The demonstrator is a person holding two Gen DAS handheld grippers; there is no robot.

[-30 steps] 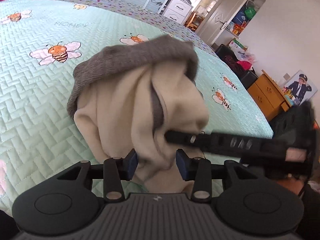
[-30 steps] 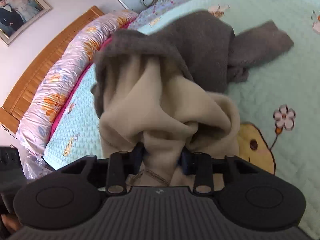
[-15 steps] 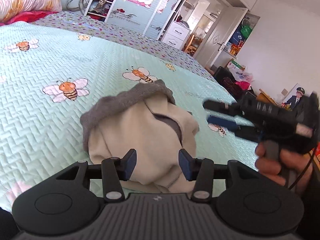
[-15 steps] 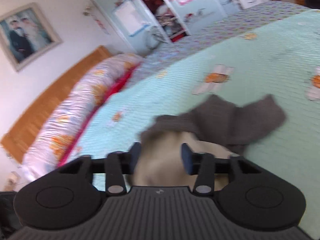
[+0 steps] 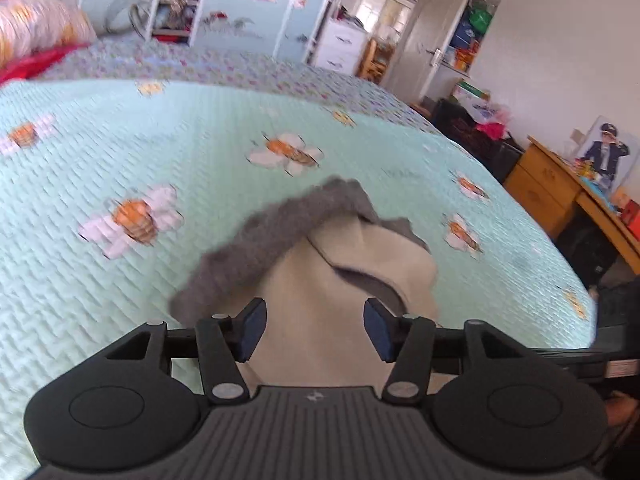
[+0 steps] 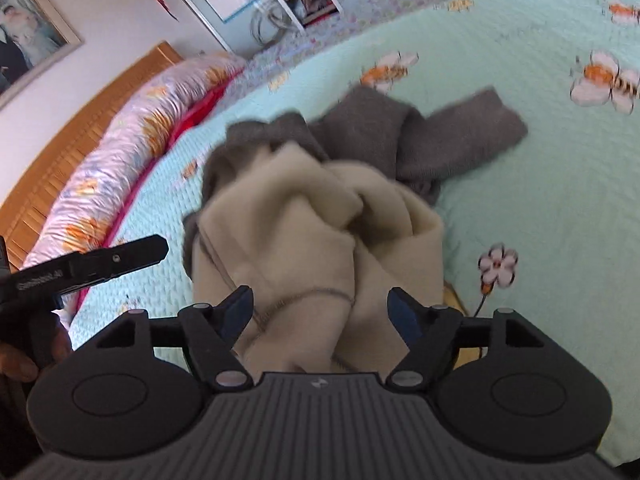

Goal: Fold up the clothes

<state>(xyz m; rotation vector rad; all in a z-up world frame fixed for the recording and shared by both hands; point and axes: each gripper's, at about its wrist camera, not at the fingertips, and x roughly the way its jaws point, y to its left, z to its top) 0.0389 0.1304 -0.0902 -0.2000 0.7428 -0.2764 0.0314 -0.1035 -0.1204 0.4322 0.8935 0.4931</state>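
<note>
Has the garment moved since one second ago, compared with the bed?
Yes. The garment was lifted in both tools; now it lies dropped on the bedspread, released.

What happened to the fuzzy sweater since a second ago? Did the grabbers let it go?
Yes. A second ago both grippers were pinching the sweater and holding it up. Now the left gripper and right gripper are open, and the sweater has dropped into a crumpled heap on the bed. It stayed inside out, cream lining showing, grey sleeve still spread on the quilt.
</note>
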